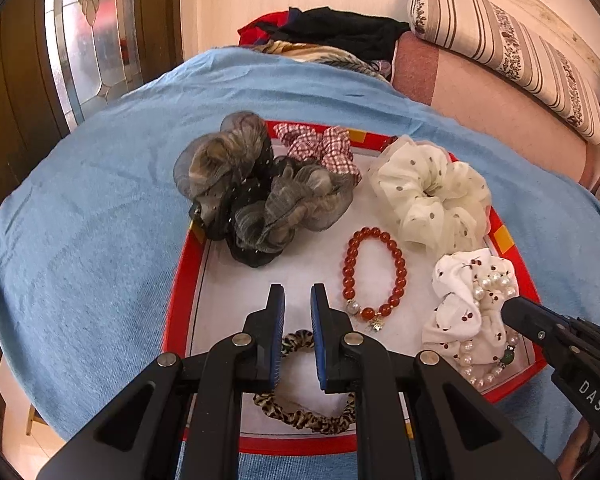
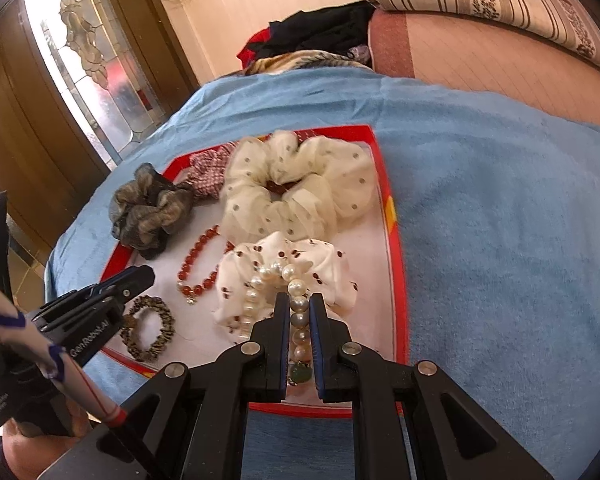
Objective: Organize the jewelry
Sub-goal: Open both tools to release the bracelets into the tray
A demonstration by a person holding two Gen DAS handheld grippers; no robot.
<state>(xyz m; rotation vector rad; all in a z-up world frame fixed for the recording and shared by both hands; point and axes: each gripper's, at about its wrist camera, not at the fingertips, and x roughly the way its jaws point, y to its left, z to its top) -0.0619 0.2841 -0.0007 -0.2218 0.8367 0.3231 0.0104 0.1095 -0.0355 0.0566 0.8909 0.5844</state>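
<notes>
A red-rimmed white tray (image 1: 180,280) holds a grey-brown gauze scrunchie (image 1: 252,188), a red checked scrunchie (image 1: 320,148), a cream dotted scrunchie (image 1: 428,192), a red bead bracelet (image 1: 401,268), a cherry-print white scrunchie (image 1: 456,312) and a leopard scrunchie (image 1: 300,416). My left gripper (image 1: 298,292) hovers shut above the leopard scrunchie, nothing between its fingers. My right gripper (image 2: 300,300) is shut on a pearl bracelet (image 2: 296,286) with a green bead, which drapes over the cherry-print scrunchie (image 2: 332,272). Its tip (image 1: 512,310) shows at the tray's right side.
The tray sits on a blue cloth (image 1: 80,220) over a rounded table. Behind it lie a pile of dark and red clothes (image 1: 332,32) and a pink seat with a striped cushion (image 1: 500,48). A wooden door with leaded glass (image 1: 84,40) stands at the left.
</notes>
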